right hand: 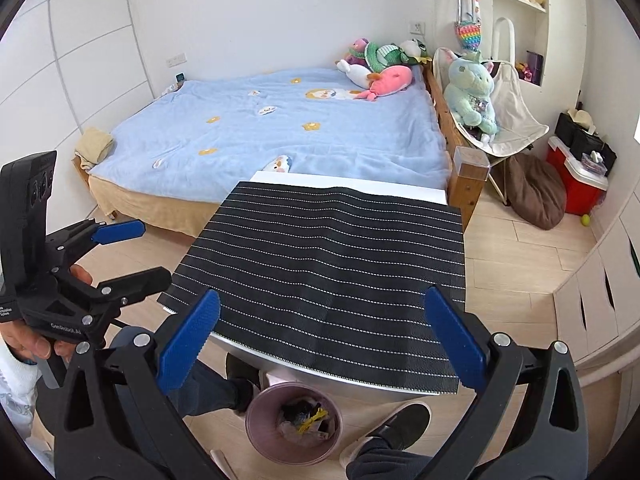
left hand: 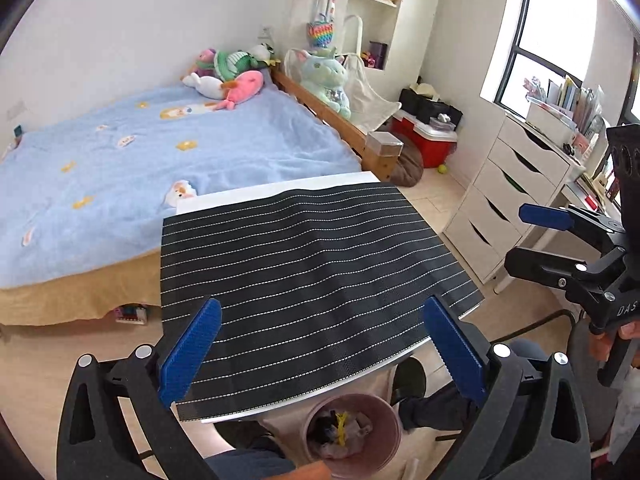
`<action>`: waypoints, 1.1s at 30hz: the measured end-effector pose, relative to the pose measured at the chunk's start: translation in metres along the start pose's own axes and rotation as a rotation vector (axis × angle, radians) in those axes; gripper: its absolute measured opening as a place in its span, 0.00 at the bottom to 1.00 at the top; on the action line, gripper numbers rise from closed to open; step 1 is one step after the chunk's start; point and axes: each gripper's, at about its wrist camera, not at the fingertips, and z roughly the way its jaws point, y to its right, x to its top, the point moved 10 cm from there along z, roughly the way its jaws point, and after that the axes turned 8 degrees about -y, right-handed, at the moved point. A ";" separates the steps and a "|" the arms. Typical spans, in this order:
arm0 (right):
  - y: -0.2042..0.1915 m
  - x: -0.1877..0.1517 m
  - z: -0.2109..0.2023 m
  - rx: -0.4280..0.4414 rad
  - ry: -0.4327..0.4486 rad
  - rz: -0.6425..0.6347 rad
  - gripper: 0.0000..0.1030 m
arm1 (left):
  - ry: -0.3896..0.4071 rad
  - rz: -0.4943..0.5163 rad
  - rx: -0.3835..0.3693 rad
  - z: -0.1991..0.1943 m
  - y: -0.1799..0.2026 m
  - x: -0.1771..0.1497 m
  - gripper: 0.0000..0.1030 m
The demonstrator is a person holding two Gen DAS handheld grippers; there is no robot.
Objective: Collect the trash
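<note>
Trash seemed collected already.
The round pink plastic bin under the black striped mat held scraps; left gripper and right gripper hung spread, holding nothing.

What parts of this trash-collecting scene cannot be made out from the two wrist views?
- Pink bin: lower part cut by the left wrist frame edge; the contents are too jumbled to identify.
- Table: surface hidden by the striped mat.
- Under the bed: items too small, shadowed.
</note>
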 end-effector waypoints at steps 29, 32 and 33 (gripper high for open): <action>0.007 -0.002 0.011 -0.003 -0.017 0.004 0.97 | 0.000 -0.032 -0.014 0.004 0.000 0.006 0.94; 0.008 -0.002 0.011 -0.004 -0.016 0.003 0.97 | 0.000 -0.030 -0.014 0.004 0.002 0.006 0.94; 0.007 -0.002 0.011 -0.003 -0.016 0.003 0.97 | 0.000 -0.031 -0.014 0.004 0.002 0.006 0.94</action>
